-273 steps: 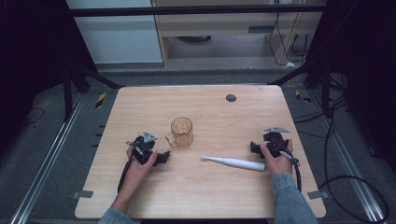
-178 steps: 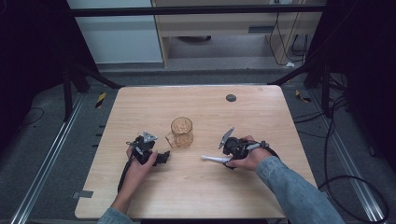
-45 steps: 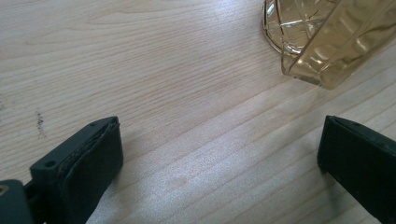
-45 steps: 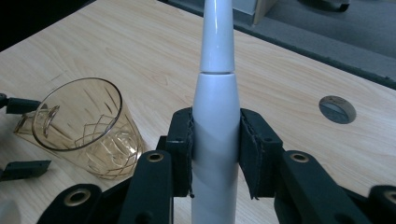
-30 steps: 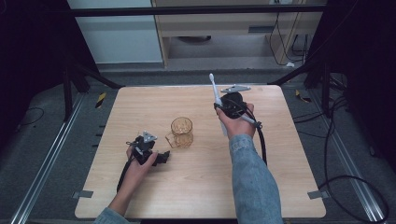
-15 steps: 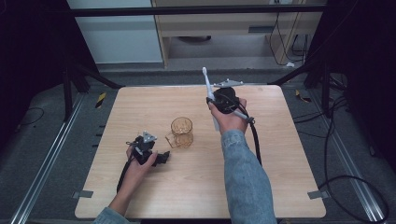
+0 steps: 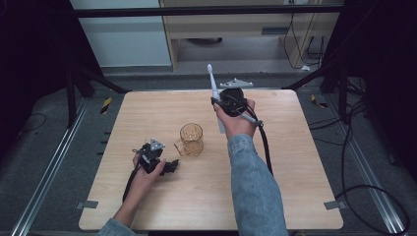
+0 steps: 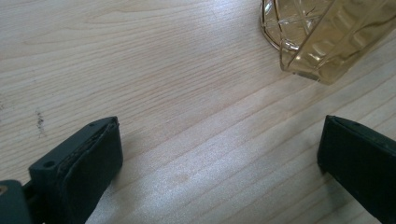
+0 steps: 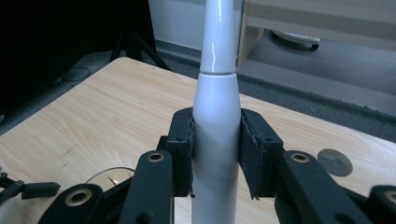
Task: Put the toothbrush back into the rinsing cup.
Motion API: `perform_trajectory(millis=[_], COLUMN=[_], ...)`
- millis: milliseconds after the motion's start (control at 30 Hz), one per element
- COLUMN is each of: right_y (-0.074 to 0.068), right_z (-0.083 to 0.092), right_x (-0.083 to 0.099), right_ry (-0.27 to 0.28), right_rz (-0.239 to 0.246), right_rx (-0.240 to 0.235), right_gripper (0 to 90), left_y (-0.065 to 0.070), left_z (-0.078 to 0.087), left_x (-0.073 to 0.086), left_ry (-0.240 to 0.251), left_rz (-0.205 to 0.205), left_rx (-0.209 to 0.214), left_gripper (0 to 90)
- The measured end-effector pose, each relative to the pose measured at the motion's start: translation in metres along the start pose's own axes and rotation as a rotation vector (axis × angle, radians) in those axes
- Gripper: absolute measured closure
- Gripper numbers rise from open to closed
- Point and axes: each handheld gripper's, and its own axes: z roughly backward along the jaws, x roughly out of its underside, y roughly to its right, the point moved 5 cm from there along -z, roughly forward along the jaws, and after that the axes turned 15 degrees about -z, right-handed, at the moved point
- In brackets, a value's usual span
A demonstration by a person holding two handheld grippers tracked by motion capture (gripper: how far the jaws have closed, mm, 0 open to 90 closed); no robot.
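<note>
Here's the wooden table (image 7: 305, 167), a pale square top, and most of it is bare. A person's two forearms come in from the near edge, the right one in a denim sleeve (image 7: 255, 191) reaching well up the board.

Up near the middle of the far half, the right gripper (image 7: 220, 102) is lifted off the table, grey plate on top, cable trailing back along the arm. Its jaws are clamped on a white electric toothbrush (image 7: 212, 83), gripping the thick handle on both sides; you see that plainly in the right gripper view, pads pressed flat against the white body (image 9: 215, 140). The toothbrush stands close to upright, brush head up past the far edge of the table in the high view, lower end of the handle hanging down just beside the cup.

Down on the near left, the left gripper (image 7: 169, 166) lies low at the table under the person's hand, jaws spread wide with nothing but wood grain between them in the left gripper view (image 8: 219, 163).

Now the container: an amber glass mug (image 7: 191, 139) stands upright near the table's centre, handle toward the left gripper, just beyond its open jaws. It looks empty from above. In the left gripper view its cut-pattern base (image 8: 317, 42) sits just ahead.

Smallest of all, a dark round disc (image 9: 334, 162) lies flat near the far right of the table.
</note>
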Motion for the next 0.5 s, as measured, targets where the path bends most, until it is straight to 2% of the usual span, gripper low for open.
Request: perform_trajectory(millis=[267, 500], right_y=[-0.016, -0.028], right_z=[0.006, 0.006], right_x=[-0.011, -0.016], right_ry=[0.047, 0.089], right_rz=[0.011, 0.009], right_rx=[-0.029, -0.033], right_gripper=[67.0, 67.1], left_y=[0.000, -0.002], left_z=[0.000, 0.000], left_x=[0.000, 0.000], left_ry=[0.003, 0.000], left_rz=[0.001, -0.002], left_rx=[0.002, 0.003], left_gripper=[0.0, 0.0])
